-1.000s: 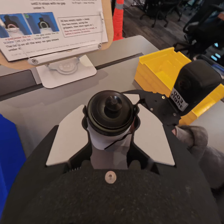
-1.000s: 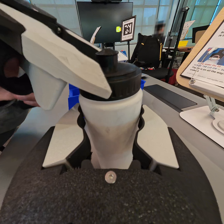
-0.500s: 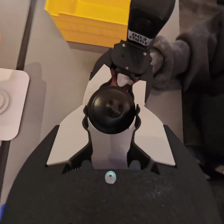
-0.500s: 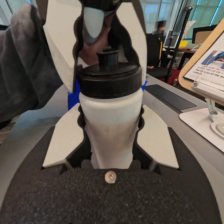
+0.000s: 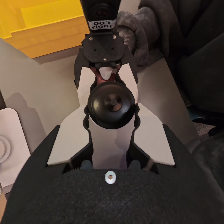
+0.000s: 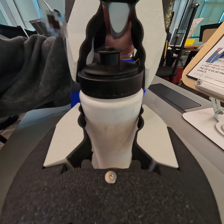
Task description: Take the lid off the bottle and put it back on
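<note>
Left wrist view is looking straight down. The left gripper (image 5: 111,106) is closing narrowly on the lid (image 5: 103,116), with its pads pressing the rim at 9 and 3 o'clock. The lid is black and round, with a spout in its centre.

The right gripper (image 6: 110,107) is clamping the bottle (image 6: 110,121) just below the shoulder, one finger on each side of the white body. The bottle is standing upright in that grip. The lid is sitting on the bottle's neck, and the right wrist view is showing no gap under it. Whether the thread is fully seated I cannot tell.

In the left view the right gripper is entering from 12 o'clock, with its fingers passing under the lid. A hand in a grey sleeve (image 5: 139,31) is holding it at 1 o'clock. In the right view the left gripper is coming down from 12 o'clock, its fingertips (image 6: 74,67) flanking the lid.

The bottle is being held over the grey table (image 5: 50,84). Whether its base is touching the table is hidden. A yellow bin (image 5: 42,36) is lying at 11 o'clock in the left view, and a white stand base (image 5: 10,139) at 9 o'clock. In the right view a blue bin (image 6: 74,99) is showing behind the bottle, and a tilted instruction board (image 6: 208,63) is standing at 3 o'clock.
</note>
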Motion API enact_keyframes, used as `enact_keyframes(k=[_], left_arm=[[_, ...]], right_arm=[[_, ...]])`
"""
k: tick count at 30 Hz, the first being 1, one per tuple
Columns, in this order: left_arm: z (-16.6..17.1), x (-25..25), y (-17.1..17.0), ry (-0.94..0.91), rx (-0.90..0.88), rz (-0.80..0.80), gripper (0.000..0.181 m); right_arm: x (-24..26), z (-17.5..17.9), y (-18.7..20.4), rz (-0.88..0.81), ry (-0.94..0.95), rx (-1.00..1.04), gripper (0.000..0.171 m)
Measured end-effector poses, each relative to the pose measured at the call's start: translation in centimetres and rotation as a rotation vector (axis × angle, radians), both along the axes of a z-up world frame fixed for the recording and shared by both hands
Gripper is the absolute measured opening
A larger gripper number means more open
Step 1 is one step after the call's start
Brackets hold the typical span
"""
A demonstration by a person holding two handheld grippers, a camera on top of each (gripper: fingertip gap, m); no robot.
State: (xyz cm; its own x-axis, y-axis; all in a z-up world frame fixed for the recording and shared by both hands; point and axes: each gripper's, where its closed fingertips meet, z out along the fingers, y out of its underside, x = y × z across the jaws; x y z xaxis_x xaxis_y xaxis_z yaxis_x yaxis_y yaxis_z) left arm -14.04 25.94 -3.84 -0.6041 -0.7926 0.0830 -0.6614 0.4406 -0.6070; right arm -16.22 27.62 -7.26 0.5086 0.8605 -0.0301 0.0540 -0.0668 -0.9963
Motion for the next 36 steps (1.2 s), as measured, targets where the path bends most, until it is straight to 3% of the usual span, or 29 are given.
enact_keyframes(k=[5,9,11,13,18,23,26,30,32,36], left_arm=[[0.1,0.1,-0.1,0.01,-0.004,0.02,0.072],[0.2,-0.2,0.1,-0.03,-0.016,0.151,0.071],[0.9,-0.3,0.2,-0.076,-0.025,0.265,0.072],[3.0,0.1,0.2,-0.207,-0.07,0.401,0.091],[7.3,0.7,1.8,-0.522,-0.212,0.925,0.102],[6.4,0.5,2.2,-0.665,-0.146,1.29,0.11],[3.2,0.8,2.0,-0.549,-0.019,1.425,0.11],[0.7,0.9,2.8,-0.451,0.094,1.53,0.101],[0.4,1.5,2.6,-0.433,0.051,1.496,0.081],[0.1,1.7,2.4,-0.363,0.036,1.398,0.078]], right_arm=[[0.0,0.0,-0.1,0.01,0.006,0.004,0.086],[-0.1,0.0,0.0,0.001,0.004,0.009,0.086],[-0.2,0.1,0.1,-0.013,0.007,0.016,0.086],[-0.2,0.1,0.2,-0.019,0.008,0.017,0.086],[0.0,0.1,0.4,-0.029,0.017,0.024,0.086],[-0.1,0.2,0.5,-0.037,0.039,0.036,0.086],[-0.1,0.2,0.5,-0.045,0.043,0.039,0.086],[-0.1,0.2,0.6,-0.05,0.041,0.039,0.086],[-0.1,0.2,0.5,-0.051,0.041,0.037,0.086],[0.1,0.1,0.6,-0.056,0.028,0.035,0.086]])
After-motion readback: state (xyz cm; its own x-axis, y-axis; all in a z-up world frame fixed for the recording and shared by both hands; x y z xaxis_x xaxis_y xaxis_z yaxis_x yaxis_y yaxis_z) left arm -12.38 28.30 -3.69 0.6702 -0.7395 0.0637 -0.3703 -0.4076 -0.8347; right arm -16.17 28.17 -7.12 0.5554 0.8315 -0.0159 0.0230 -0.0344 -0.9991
